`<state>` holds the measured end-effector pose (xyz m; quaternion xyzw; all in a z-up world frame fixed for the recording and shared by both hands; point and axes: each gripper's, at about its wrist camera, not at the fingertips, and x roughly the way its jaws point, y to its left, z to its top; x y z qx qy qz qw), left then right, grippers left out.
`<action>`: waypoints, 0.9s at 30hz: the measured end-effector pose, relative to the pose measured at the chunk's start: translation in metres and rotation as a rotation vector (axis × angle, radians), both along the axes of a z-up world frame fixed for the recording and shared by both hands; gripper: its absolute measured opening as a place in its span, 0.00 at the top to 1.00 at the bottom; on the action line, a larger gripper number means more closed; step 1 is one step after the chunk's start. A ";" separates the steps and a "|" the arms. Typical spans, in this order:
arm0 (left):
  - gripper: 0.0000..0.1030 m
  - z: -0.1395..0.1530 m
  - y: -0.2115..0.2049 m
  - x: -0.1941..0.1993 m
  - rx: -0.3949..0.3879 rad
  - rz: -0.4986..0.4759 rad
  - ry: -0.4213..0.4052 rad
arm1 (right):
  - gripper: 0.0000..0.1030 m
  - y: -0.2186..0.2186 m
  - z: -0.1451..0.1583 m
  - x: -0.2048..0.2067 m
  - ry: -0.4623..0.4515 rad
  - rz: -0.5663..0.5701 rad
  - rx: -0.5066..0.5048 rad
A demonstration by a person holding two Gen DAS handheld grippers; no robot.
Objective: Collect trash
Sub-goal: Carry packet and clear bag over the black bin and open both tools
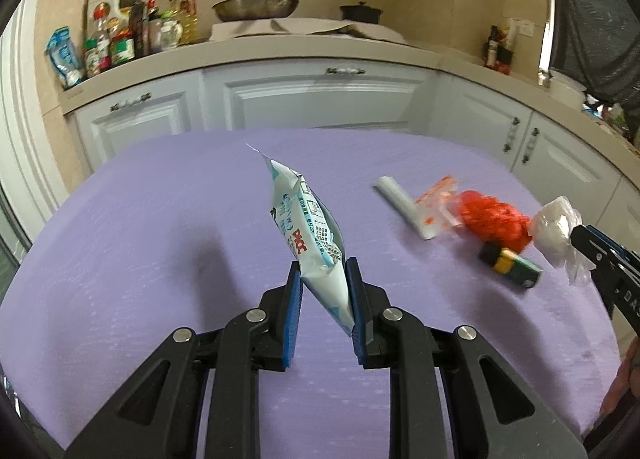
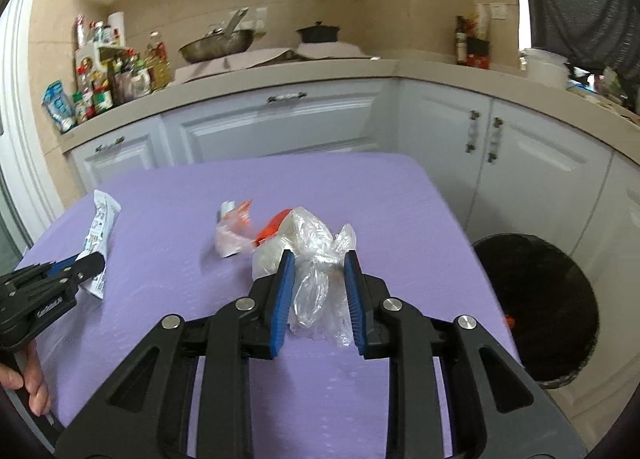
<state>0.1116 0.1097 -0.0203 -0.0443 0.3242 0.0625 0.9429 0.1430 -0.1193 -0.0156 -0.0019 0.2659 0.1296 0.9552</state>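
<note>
My left gripper (image 1: 323,271) is shut on a white and blue wet-wipe packet (image 1: 308,227) and holds it upright above the purple table (image 1: 160,219); it also shows at the left of the right wrist view (image 2: 98,235). My right gripper (image 2: 320,263) is shut on a crumpled clear plastic bag (image 2: 316,259), which shows at the right edge of the left wrist view (image 1: 558,231). On the table lie a red mesh ball (image 1: 494,221), a white and orange wrapper (image 1: 424,207) and a green and yellow battery-like block (image 1: 514,265).
A black trash bin (image 2: 548,311) stands on the floor to the right of the table. White kitchen cabinets (image 2: 280,127) and a counter with bottles, a pan and a pot run behind the table. A hand (image 2: 28,375) holds the left gripper's handle.
</note>
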 end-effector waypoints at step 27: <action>0.78 0.041 -0.190 0.032 0.000 -0.383 -0.167 | 0.76 -0.170 0.023 -0.022 -0.142 -0.366 0.002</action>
